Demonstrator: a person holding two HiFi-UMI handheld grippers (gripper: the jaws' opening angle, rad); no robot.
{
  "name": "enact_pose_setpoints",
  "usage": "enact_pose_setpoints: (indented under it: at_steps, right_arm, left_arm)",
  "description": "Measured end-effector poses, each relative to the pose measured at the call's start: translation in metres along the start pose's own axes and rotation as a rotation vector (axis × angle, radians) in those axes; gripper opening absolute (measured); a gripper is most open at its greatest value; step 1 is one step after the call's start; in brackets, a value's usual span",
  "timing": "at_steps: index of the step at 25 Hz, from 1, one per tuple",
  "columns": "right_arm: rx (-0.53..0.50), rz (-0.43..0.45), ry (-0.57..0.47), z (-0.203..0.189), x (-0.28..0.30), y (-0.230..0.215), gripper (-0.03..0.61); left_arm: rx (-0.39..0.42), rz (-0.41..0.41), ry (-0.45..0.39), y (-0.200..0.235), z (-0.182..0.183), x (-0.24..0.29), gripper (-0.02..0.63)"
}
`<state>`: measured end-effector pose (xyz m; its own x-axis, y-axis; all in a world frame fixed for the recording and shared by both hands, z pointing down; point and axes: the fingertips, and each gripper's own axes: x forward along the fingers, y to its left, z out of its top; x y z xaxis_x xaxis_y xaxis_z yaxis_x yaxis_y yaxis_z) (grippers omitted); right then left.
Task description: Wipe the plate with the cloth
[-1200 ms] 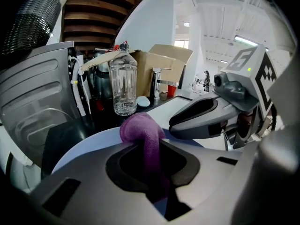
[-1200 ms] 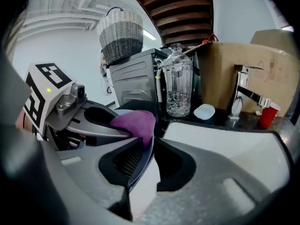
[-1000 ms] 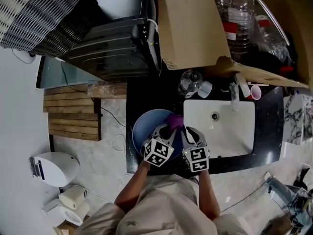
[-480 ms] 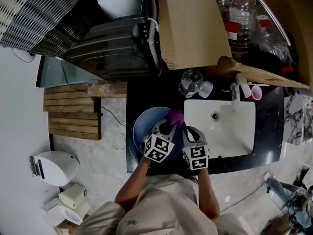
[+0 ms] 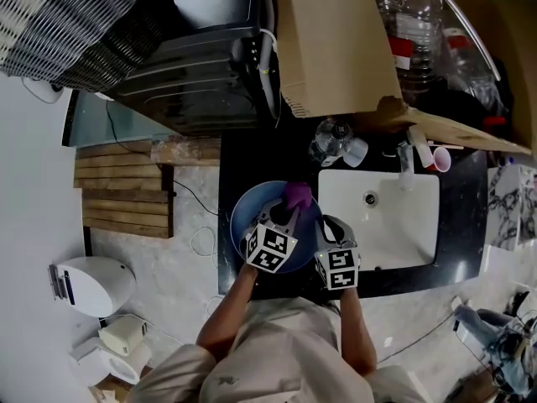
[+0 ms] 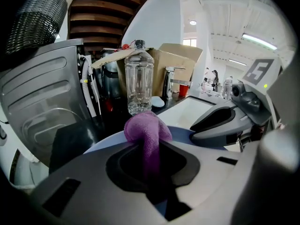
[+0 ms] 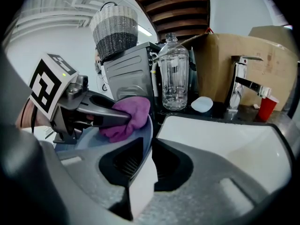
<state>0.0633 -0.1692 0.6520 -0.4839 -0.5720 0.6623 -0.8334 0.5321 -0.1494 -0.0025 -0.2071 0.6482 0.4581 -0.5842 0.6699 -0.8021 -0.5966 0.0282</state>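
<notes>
In the head view a blue plate [image 5: 252,212] sits over the dark counter just left of the sink. My left gripper [image 5: 289,217] is shut on a purple cloth [image 5: 296,196], which bunches against the plate's far side. The left gripper view shows the cloth [image 6: 146,128] pinched in my left gripper [image 6: 150,151] over the plate [image 6: 185,133]. My right gripper [image 5: 322,229] is shut on the plate's right rim. In the right gripper view that rim stands on edge in my right gripper [image 7: 142,161], with the plate [image 7: 96,142] and the cloth [image 7: 126,116] beyond.
A white sink [image 5: 394,242] with a faucet [image 5: 403,162] lies right of the plate. A clear bottle [image 5: 327,141], a small white dish [image 5: 353,151] and a red cup [image 5: 438,158] stand behind. A cardboard box [image 5: 331,40], a black appliance [image 5: 193,74] and a wicker basket [image 5: 59,23] crowd the back.
My left gripper has pushed the cloth a little farther toward the plate's far edge. The right gripper has kept its hold on the rim and barely moved.
</notes>
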Motion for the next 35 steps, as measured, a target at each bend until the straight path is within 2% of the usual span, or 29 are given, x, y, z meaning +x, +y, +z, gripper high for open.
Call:
enact_pose_setpoints:
  at_steps: [24, 35]
  right_arm:
    - [-0.007, -0.036, 0.011, -0.003, -0.004, 0.001, 0.063]
    - [-0.005, -0.052, 0.009, -0.004, -0.004, 0.001, 0.063]
  left_arm:
    - [-0.080, 0.118, 0.051, 0.041, -0.015, -0.023, 0.061]
    - [-0.110, 0.176, 0.118, 0.056, -0.030, -0.040, 0.061]
